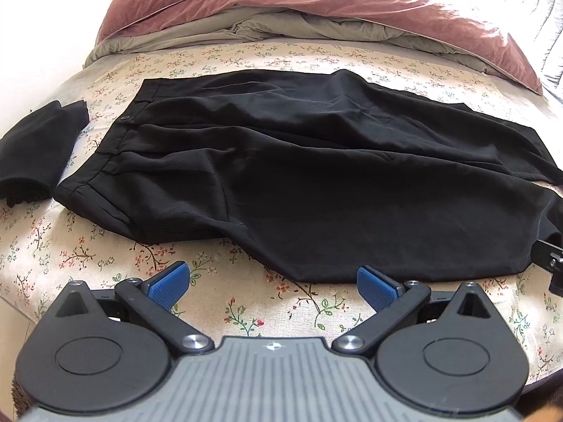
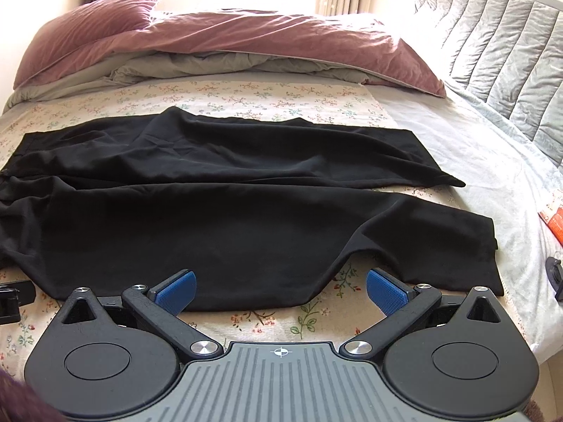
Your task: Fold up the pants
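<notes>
Black pants [image 1: 299, 176] lie flat across the floral bedsheet [image 1: 88, 263], waistband at the left, legs running right. In the right wrist view the pants [image 2: 211, 211] show two legs with hems at the right; the near leg's edge is wavy. My left gripper [image 1: 272, 283] is open and empty, just short of the pants' near edge. My right gripper [image 2: 279, 290] is open and empty, its left pad [image 2: 177, 290] at the near leg's edge. The right gripper's tip [image 1: 550, 263] shows at the left wrist view's right edge.
A folded black garment [image 1: 38, 151] lies left of the waistband. A mauve and grey duvet [image 2: 228, 45] is piled at the back. A grey quilted headboard [image 2: 503, 59] stands at the right. An orange packet [image 2: 554, 218] and a dark object [image 2: 556, 276] lie at the right edge.
</notes>
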The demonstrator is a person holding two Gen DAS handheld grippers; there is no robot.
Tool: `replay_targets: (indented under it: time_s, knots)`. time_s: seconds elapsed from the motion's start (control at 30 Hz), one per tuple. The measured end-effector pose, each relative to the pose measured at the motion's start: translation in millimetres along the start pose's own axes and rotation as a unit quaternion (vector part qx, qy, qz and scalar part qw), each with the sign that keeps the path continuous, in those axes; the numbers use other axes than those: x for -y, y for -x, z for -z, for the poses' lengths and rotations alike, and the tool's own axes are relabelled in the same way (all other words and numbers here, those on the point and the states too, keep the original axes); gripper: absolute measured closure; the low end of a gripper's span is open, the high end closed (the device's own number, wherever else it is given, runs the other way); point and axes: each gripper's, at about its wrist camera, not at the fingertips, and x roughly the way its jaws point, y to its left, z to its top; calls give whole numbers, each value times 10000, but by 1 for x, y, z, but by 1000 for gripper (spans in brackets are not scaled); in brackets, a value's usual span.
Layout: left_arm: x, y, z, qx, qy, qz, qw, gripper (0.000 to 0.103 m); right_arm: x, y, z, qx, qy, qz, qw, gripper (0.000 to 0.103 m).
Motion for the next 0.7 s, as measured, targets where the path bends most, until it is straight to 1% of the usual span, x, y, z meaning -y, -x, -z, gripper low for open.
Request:
replay_targets:
  time_s: [0.1,0.13,0.2,0.23,0.37,0.43,0.5,0.57,0.67,0.7]
  knots:
    - [-4,-1,0,226,-117,-93,9996,0,9,3,3,393,101,146,9991,0]
    - [-6,-2,0,337,-196,-124,9992,0,9,2,5,471,284,271,9981,0]
    - [-11,-4,-1,384,-291,-147,9987,0,13,-1,5,504,529,520,9960,0]
    - [-15,-6,-3,341,-271,-108,9990,0,17,-3,5,456,522,565,9960,0]
    - [-43,-15,-8,199,145,184,9995,0,45,-15,6,91,-10,237,9997,0]
    - [-59,-20,-10,99,385,346,9986,0,56,-20,8,-52,-89,221,9997,0]
    - [-79,-28,-12,-34,710,499,9962,0,66,-26,11,-163,-17,285,9995,0]
    - [-96,-35,-12,-74,884,468,9950,0,76,-28,11,-264,221,476,9983,0]
    - [-121,-45,-11,-88,996,200,9948,0,92,-38,11,-383,432,611,9965,0]
    - [-130,-49,-11,-112,1074,151,9940,0,96,-42,10,-463,497,668,9954,2]
